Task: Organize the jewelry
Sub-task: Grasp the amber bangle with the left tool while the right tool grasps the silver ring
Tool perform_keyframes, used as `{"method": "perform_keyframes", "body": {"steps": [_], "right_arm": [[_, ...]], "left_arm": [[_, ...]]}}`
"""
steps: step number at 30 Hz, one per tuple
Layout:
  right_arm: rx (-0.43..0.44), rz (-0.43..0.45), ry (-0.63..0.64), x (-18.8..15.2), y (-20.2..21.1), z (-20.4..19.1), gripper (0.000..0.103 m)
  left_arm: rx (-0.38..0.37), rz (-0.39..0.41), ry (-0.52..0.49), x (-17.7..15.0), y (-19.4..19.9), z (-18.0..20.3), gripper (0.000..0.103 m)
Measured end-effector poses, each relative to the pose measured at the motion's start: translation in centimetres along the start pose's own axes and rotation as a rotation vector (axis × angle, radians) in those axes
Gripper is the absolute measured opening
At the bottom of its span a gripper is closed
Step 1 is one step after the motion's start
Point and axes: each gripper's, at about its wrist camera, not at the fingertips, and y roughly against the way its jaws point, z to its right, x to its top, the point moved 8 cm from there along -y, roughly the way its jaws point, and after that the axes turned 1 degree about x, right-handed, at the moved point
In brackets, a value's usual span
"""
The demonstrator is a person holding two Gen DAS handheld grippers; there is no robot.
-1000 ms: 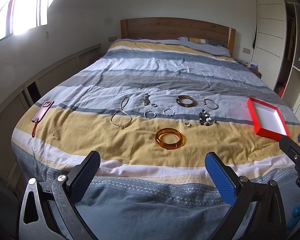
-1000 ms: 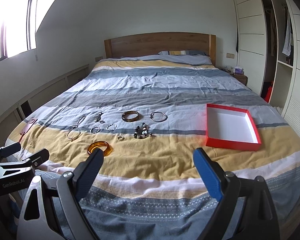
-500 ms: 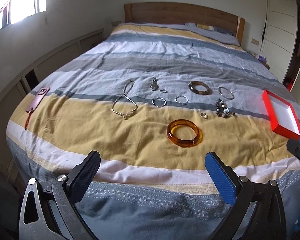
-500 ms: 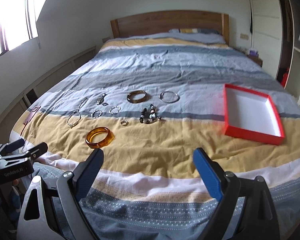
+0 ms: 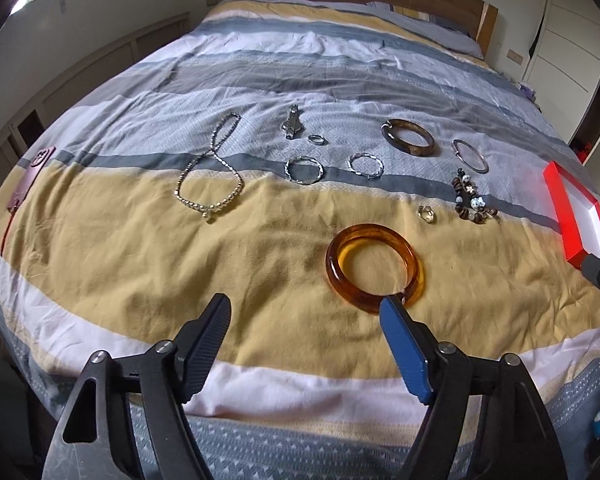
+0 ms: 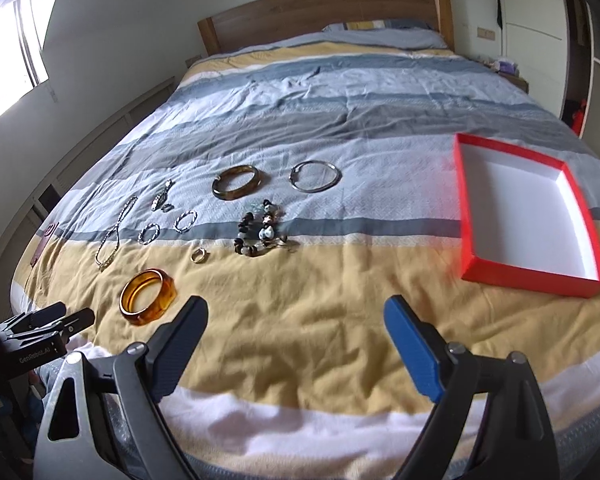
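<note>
The left tongs hang low over the near edge of the bed, their jaws closing with nothing between them. The blue jaw tip overlaps the near rim of the amber bangle in the left wrist view; whether it touches cannot be told. The right tongs stand released and empty over the yellow stripe, pointing toward the gap between the jewelry and the red box.

Step in hand, as judged: grasp the amber bangle for transfer to the red box.
- Centre the jaws across one wall of the bangle, one jaw inside the ring and one outside.
- Close on the rim only; avoid pinching the duvet, which is soft and creased.
- Lift clear before moving across, so that the small ring and beaded bracelet are not dragged.

The red box lies open at the right of the bed, white inside, holding nothing. The remaining pieces lie in loose rows beyond the bangle: a bead necklace, two twisted silver rings, a brown bangle and a thin silver bangle.

The duvet is striped in yellow, white, grey and blue. A wooden headboard stands at the far end, a bright window at the left, and white wardrobe doors at the right.
</note>
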Motion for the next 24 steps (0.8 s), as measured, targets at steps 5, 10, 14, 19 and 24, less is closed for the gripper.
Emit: {"method": "perform_keyframes", "body": {"steps": [5, 10, 14, 19, 24], "right_arm": [[0.026, -0.025, 0.012, 0.0, -1.8, -0.6, 0.089], [0.068, -0.060, 0.036, -0.5, -3.6, -1.9, 0.089], [0.129, -0.085, 0.069, -0.8, -5.1, -4.0, 0.086], [0.205, -0.140, 0.089, -1.4, -7.5, -6.3, 0.060], [0.257, -0.196, 0.098, -1.6, -10.1, -7.8, 0.049]], "left_arm": [[-0.004, -0.028, -0.002, 1.1, -2.0, 0.3, 0.069], [-0.012, -0.066, 0.001, 1.4, -4.0, 0.4, 0.062], [-0.033, -0.099, 0.004, 1.4, -5.4, 0.5, 0.056], [-0.055, -0.156, -0.015, 1.1, -7.4, 1.1, 0.050], [-0.036, -0.173, 0.008, 1.1, -8.3, 0.4, 0.021]]}}
